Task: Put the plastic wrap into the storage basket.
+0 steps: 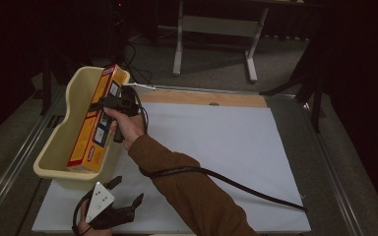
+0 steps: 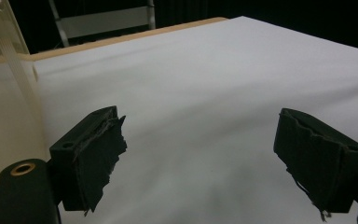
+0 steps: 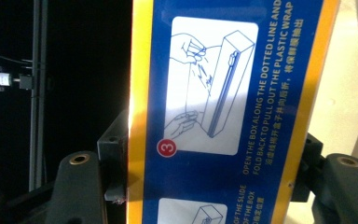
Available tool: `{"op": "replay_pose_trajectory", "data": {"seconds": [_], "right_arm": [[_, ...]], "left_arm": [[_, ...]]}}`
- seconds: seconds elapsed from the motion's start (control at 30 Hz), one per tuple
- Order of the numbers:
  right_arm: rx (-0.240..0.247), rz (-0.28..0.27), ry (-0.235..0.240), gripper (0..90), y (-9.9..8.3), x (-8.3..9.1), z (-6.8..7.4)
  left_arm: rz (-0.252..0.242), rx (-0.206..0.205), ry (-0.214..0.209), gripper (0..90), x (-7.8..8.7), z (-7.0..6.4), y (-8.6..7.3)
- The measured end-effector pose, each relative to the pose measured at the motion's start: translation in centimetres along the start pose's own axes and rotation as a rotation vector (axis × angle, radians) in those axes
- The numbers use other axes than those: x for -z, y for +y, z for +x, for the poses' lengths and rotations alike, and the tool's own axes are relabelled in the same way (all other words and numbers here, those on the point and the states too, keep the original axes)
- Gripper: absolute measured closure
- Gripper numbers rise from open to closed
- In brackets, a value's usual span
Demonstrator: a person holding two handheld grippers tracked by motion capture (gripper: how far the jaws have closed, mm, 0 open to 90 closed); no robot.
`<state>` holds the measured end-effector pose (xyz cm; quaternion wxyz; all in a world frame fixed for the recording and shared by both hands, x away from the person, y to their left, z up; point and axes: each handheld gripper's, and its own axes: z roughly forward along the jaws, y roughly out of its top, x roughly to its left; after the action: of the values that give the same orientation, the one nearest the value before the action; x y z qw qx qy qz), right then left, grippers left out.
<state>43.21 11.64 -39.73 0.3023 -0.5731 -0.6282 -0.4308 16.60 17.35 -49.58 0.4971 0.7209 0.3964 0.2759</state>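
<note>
Because the long yellow-and-blue plastic wrap box [image 1: 97, 120] is only thin cardboard around a roll, it probably weighs little but dents easily, so a moderate squeeze across its narrow width suits it better than a hard pinch. The right gripper [image 1: 112, 103] has its jaws closed on the box partway along its length, one jaw on each long edge, as the right gripper view confirms with the printed panel [image 3: 223, 107] between them. The box sits tilted inside the cream plastic tub [image 1: 59, 142], its lower end near the tub's front wall and its upper end above the far rim. Held off-centre, it may swing; whether its lower end rests on the tub floor is hard to tell. The left gripper [image 1: 123, 194] hovers near the tabletop [image 1: 226, 142], jaws wide and empty.
</note>
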Motion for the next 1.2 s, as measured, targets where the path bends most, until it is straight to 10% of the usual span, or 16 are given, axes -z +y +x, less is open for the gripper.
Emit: {"op": "replay_pose_trajectory", "data": {"seconds": [0.33,0.43,0.6,0.97,1.2], "right_arm": [[0.005,0.026,-0.059,32.0,0.3,0.4,0.1],[0.022,0.008,-0.008,34.3,0.3,1.0,0.8],[0.14,0.028,-0.062,36.4,-0.3,1.7,2.7],[0.214,0.079,-0.102,38.6,-1.0,2.1,1.8],[0.345,0.086,-0.14,38.8,-1.9,3.4,1.8]], "left_arm": [[0.0,0.0,0.002,15.2,0.1,0.0,0.0],[0.001,-0.002,0.003,15.2,0.0,-0.1,0.0],[0.003,-0.003,0.002,15.3,0.0,-0.1,0.0],[0.005,-0.007,0.005,15.3,0.1,-0.1,-0.1],[0.008,-0.013,0.005,15.2,0.0,-0.1,0.0]]}}
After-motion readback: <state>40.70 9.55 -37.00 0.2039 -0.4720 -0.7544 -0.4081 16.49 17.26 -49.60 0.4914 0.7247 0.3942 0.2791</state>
